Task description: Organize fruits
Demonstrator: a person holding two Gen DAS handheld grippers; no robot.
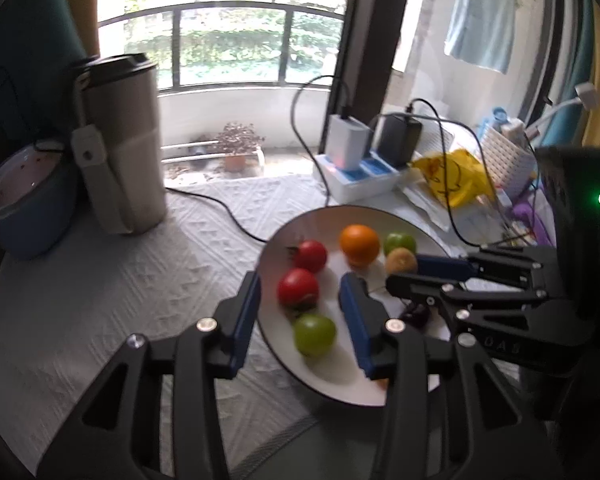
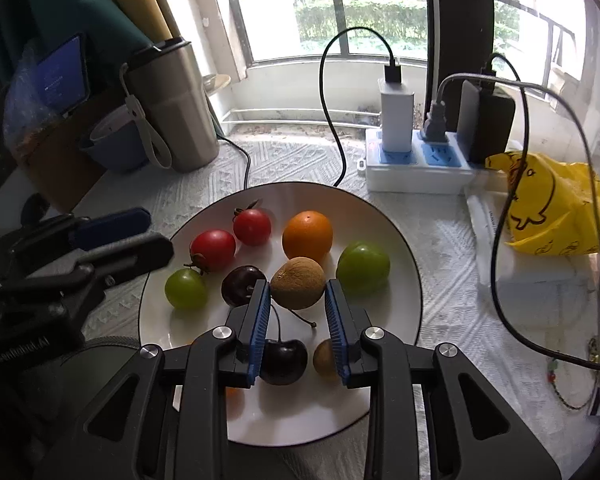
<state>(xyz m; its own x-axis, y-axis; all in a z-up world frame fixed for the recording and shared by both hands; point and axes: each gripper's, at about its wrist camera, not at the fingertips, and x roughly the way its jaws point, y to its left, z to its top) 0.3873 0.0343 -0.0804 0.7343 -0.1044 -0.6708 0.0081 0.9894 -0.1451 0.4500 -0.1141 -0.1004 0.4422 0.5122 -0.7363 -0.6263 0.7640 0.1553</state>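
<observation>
Right gripper point(image 2: 297, 300), fingers spread, brackets a brown kiwi point(image 2: 297, 283) on the white plate point(image 2: 400, 240); left gripper point(image 1: 300, 300) hovers open over tomatoes point(image 1: 298, 287).

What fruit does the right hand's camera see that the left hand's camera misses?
Only the right wrist view shows the two dark cherries fully, plus a second small brown fruit. Only the left wrist view shows the hanging blue towel and potted plant. Both show the white plate, orange, two red tomatoes and two green fruits.

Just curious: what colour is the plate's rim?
A thin black line edges the white plate; clearest in the right wrist view.
</observation>
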